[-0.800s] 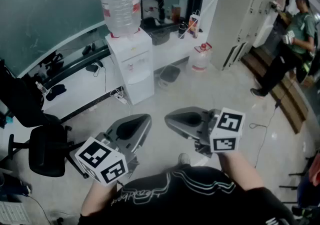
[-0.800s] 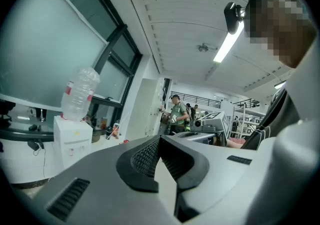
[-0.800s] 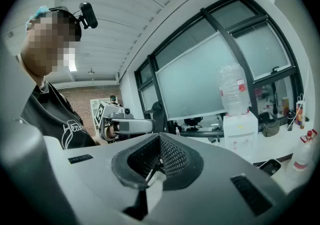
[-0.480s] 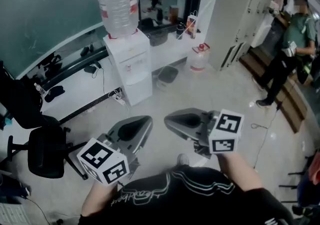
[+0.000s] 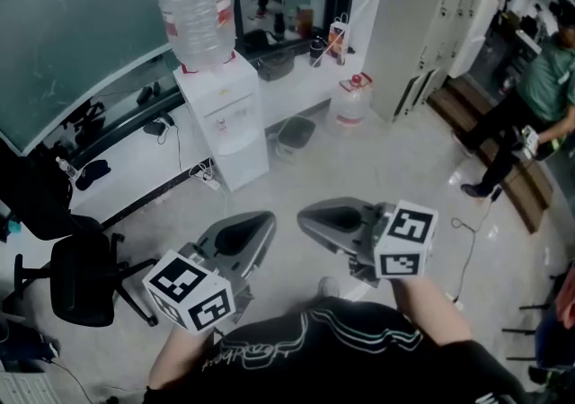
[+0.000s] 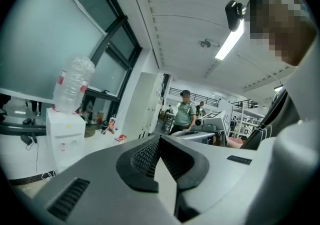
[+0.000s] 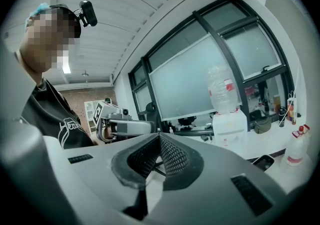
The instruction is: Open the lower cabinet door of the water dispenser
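Observation:
The white water dispenser (image 5: 225,110) stands across the floor by the glass wall, with a clear bottle (image 5: 195,7) on top. Its lower cabinet door (image 5: 243,158) looks closed. It also shows small in the left gripper view as the dispenser (image 6: 64,136) and in the right gripper view as the dispenser (image 7: 229,126). My left gripper (image 5: 263,218) and right gripper (image 5: 305,214) are held close to my body, far from the dispenser. Both are shut with nothing between the jaws; the left gripper (image 6: 159,138) and right gripper (image 7: 159,136) show their pads meeting.
A black office chair (image 5: 81,276) stands at the left. A water jug with a red cap (image 5: 352,101) and a dark bin (image 5: 295,135) sit right of the dispenser. Cables (image 5: 202,176) trail by its base. A person (image 5: 530,97) stands at the far right.
The dispenser has drifted left and slightly up in the head view. The person at the right has shifted stance. Both grippers keep their place and stay shut.

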Motion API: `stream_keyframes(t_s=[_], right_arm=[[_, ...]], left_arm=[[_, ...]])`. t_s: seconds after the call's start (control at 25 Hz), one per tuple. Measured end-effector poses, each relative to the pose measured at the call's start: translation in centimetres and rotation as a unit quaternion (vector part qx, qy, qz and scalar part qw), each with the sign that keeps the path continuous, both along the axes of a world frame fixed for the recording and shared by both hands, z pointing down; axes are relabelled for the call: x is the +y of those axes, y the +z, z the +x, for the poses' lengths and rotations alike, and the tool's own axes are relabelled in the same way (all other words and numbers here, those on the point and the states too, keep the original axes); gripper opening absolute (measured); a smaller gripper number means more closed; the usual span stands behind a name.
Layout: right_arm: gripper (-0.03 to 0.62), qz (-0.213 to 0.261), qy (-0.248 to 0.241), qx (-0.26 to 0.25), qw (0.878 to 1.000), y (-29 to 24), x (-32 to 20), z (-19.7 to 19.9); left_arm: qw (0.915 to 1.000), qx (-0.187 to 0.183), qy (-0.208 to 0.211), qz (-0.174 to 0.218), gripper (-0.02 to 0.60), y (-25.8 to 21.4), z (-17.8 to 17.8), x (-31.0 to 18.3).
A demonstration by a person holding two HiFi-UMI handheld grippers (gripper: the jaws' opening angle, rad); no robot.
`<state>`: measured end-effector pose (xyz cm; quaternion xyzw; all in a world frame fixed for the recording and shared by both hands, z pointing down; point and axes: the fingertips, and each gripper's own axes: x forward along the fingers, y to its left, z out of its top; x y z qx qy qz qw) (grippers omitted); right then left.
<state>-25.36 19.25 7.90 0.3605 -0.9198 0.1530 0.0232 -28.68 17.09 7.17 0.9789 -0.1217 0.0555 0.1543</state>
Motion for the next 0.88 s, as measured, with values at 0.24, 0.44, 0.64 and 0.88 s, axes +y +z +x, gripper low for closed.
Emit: stream_keyframes(t_s=[0.24,0.44,0.64,0.88], right_arm=[[0.013,-0.015,0.016,-0.008,1.0,1.6,-2.1,5.1],[0.013,-0.038,0.028,-0.022,0.999,3.4,-3.8,10.1],[0.014,-0.047,0.042,-0.03,0.998,4.6,-5.5,16.7],[0.013,-0.051,0.055,-0.042,0.996,4.9,-7.2,24.0]], left_arm=[[0.9997,-0.012,0.007,-0.021,0.002,1.9,5.0,-2.0],[0.9985,-0.03,0.016,-0.044,0.002,4.0,10.2,-3.8],[0.9971,-0.041,0.021,-0.06,0.002,5.7,16.7,-6.0],[0.9962,-0.053,0.03,-0.063,0.002,6.2,24.5,-7.7]])
